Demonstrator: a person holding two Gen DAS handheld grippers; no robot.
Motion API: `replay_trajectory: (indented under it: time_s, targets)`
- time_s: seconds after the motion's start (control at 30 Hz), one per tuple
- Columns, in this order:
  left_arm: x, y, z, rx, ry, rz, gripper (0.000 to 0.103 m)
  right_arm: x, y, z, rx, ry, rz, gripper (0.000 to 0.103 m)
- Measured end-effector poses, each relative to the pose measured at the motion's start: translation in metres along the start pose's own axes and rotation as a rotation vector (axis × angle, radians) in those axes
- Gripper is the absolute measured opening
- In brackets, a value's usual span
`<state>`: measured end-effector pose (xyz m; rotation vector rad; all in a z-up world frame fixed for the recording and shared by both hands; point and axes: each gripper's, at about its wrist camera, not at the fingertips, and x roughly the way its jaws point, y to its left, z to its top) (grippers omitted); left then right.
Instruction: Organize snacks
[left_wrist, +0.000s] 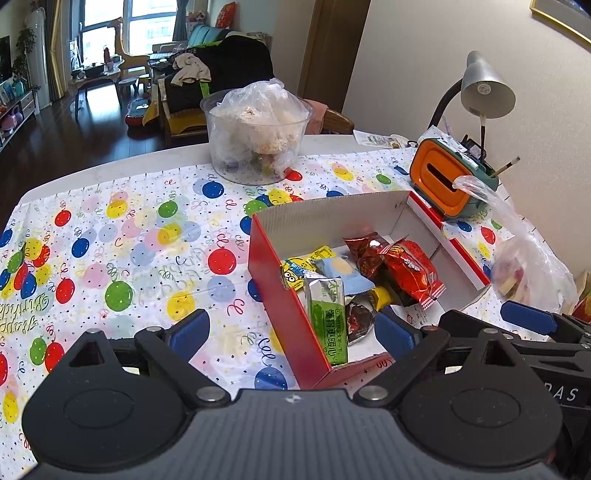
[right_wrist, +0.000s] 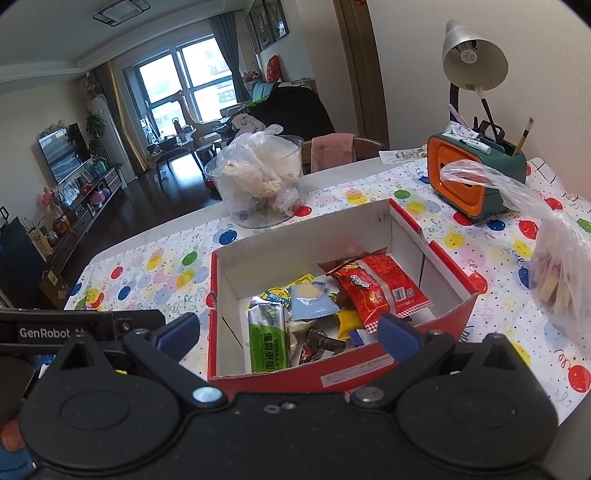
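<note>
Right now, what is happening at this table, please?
A person holds two grippers over a red box on the party tablecloth, sorting snacks. Both the left gripper and the right gripper are open and hold nothing. Several packets already lie in the box, among them a green packet and a red packet. A plastic bag with more snacks waits at the right, and a clear tub stands behind.
</note>
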<state>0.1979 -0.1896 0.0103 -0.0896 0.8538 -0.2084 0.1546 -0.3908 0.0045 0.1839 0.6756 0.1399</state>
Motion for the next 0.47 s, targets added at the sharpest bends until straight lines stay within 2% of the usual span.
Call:
replay_trajectory:
  time_s: [0.47]
  targets:
    - [-0.003, 0.012, -0.002, -0.003, 0.004, 0.0, 0.097, 0.004, 0.011, -0.002, -0.013, 0.005, 0.006, 0.103]
